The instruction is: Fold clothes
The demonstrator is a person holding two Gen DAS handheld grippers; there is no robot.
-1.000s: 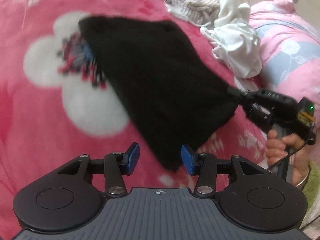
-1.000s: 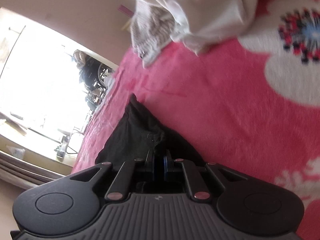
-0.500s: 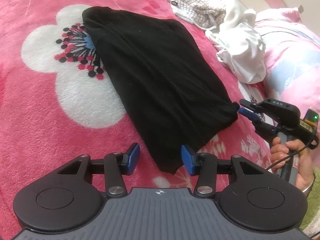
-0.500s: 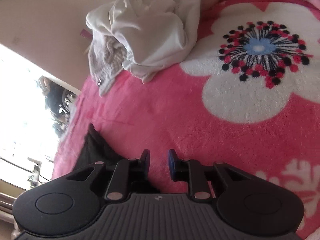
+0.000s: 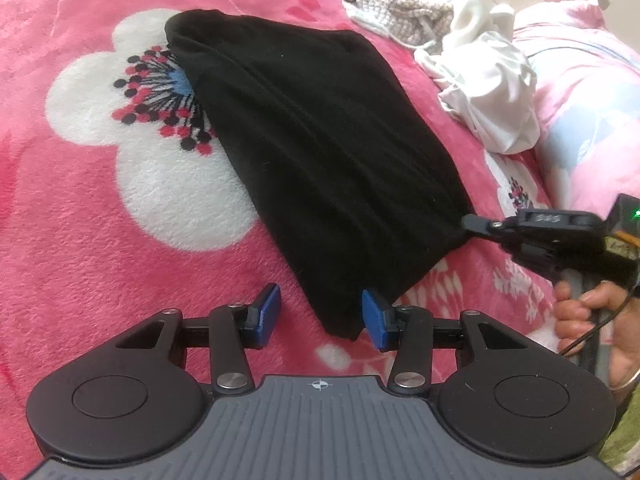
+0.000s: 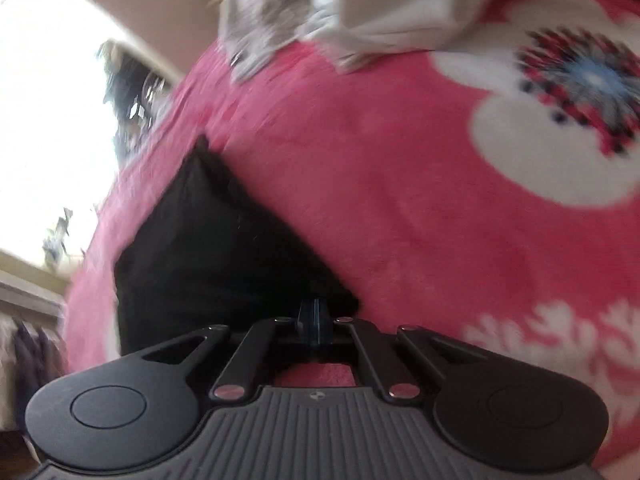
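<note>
Black garment [image 5: 320, 152], soft and limp, lies on the pink blanket [image 5: 80, 240]; right gripper [image 6: 316, 316] pinches one near corner, left gripper [image 5: 320, 314] gapes around the other, the sensible hold.

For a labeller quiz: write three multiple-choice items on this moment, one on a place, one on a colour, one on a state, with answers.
1. Where does the white garment lie?
A. on top of the black garment
B. beyond the black garment, beside the knitted garment
C. between the left tongs

2. What colour are the pads of the left tongs?
A. blue
B. green
C. yellow

3. How do the right tongs stand?
A. wide open over the blanket
B. shut on nothing
C. shut on the black garment's corner

Answers: 1 B, the white heap lies on the pink blanket past the black one. 2 A, both pads show blue. 3 C, the pads meet with black cloth pinched between them.
</note>
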